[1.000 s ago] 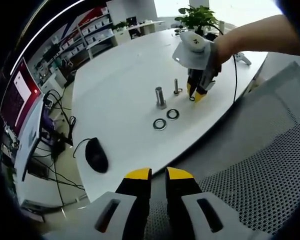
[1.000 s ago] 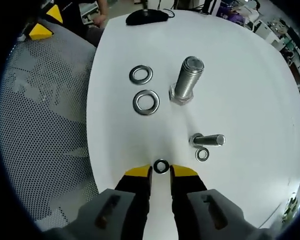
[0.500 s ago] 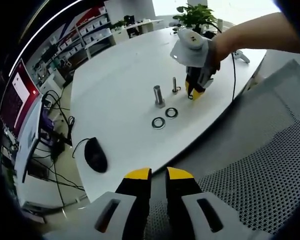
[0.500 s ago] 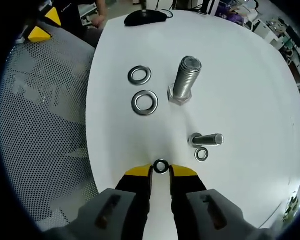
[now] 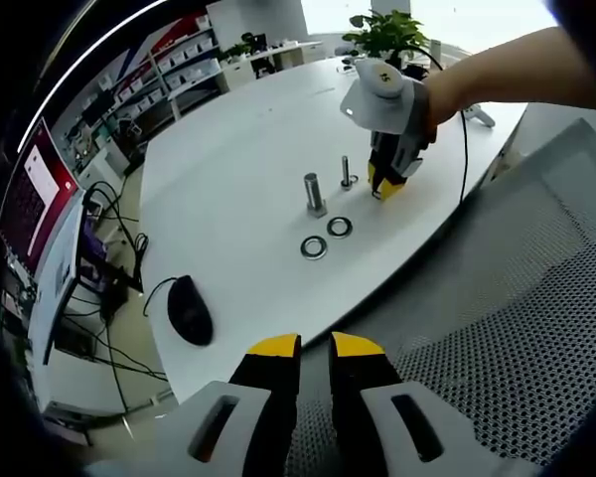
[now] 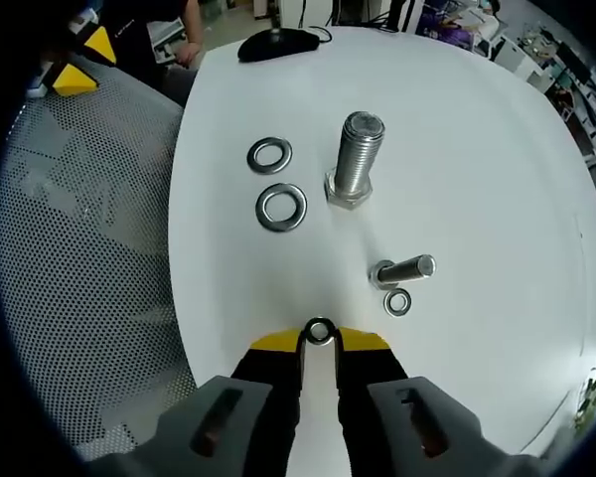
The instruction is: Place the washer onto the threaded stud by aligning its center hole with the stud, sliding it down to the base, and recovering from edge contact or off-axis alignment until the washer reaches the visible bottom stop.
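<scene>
My right gripper point(image 6: 319, 339) is shut on a small washer point(image 6: 319, 331), pinched at its edge between the yellow tips, above the white table point(image 6: 477, 169). Ahead of it a small threaded stud point(image 6: 402, 269) stands on its head with another small washer point(image 6: 397, 301) lying beside its base. Farther on stands a large threaded stud point(image 6: 355, 159), with two large washers point(image 6: 281, 208) point(image 6: 269, 155) flat to its left. In the left gripper view my right gripper point(image 5: 387, 186) hangs just beside the small stud point(image 5: 347, 172). My left gripper point(image 5: 315, 347) is shut and holds nothing, over a mesh chair.
A black mouse point(image 5: 190, 310) lies near the table's edge. The grey mesh chair back point(image 6: 70, 258) runs along the table's rim point(image 6: 176, 298). A potted plant point(image 5: 388, 32) stands at the far end, and shelves and a monitor point(image 5: 35, 189) lie beyond the table.
My right gripper has lifted and drawn back a little with the small washer, so the studs look smaller in its view. The left gripper has stayed put.
</scene>
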